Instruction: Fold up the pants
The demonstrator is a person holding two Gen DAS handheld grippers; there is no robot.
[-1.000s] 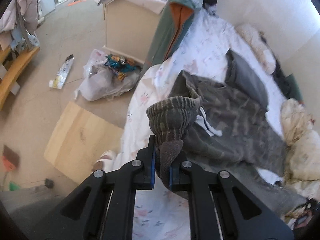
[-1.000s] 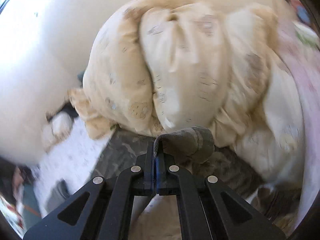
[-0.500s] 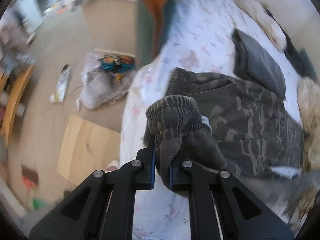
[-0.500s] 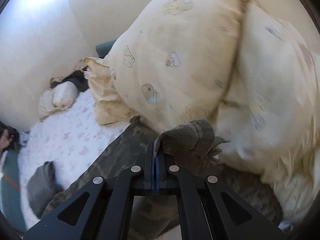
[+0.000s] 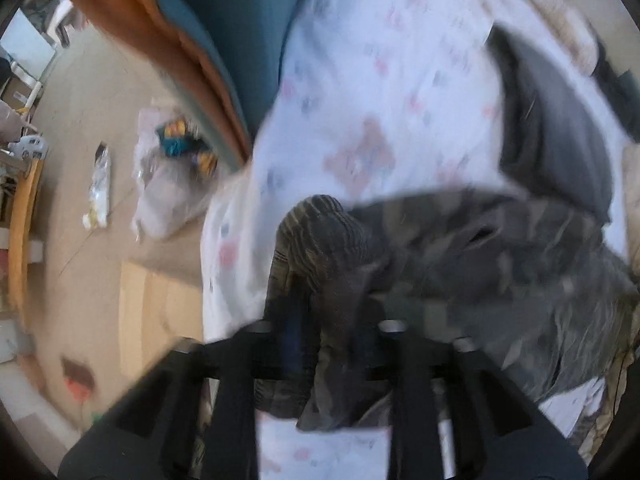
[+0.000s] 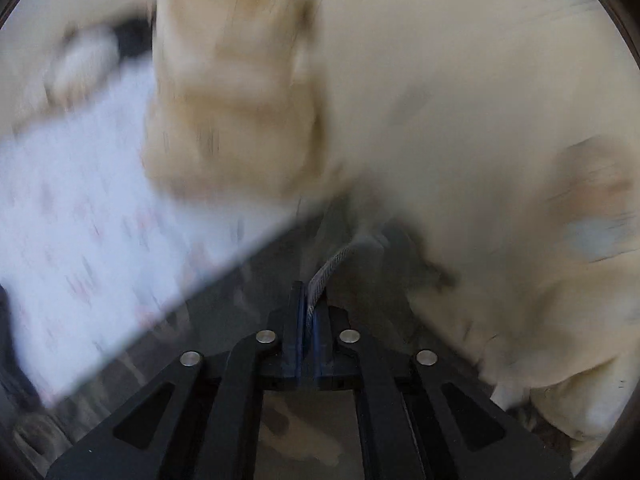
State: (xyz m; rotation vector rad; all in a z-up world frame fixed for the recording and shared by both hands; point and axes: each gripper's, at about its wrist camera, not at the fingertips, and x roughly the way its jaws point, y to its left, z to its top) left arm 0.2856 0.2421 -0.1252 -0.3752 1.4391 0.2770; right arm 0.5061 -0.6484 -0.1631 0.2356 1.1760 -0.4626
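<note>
Floral-print bed sheet (image 5: 360, 92), with a cream duvet (image 6: 460, 120) bunched at one side, carries the camouflage pants (image 5: 500, 256) spread flat. Left gripper (image 5: 332, 320) pinches the ribbed waistband, bunched just ahead of its fingers. Right gripper (image 6: 307, 312), pressed together, clamps a thin fabric edge of the pants beside the duvet.

— What is lost in the left wrist view?
— Motion blur smears the camouflage pants (image 5: 500, 256); their far end runs out of the picture at the right edge. Bunched cloth hides the fingers (image 5: 292, 320) of the left gripper (image 5: 324, 320).

— And the right wrist view?
— The cream duvet (image 6: 440, 100) is a blur, its print unreadable. The bedsheet (image 6: 88, 208) pattern is only streaks.
</note>
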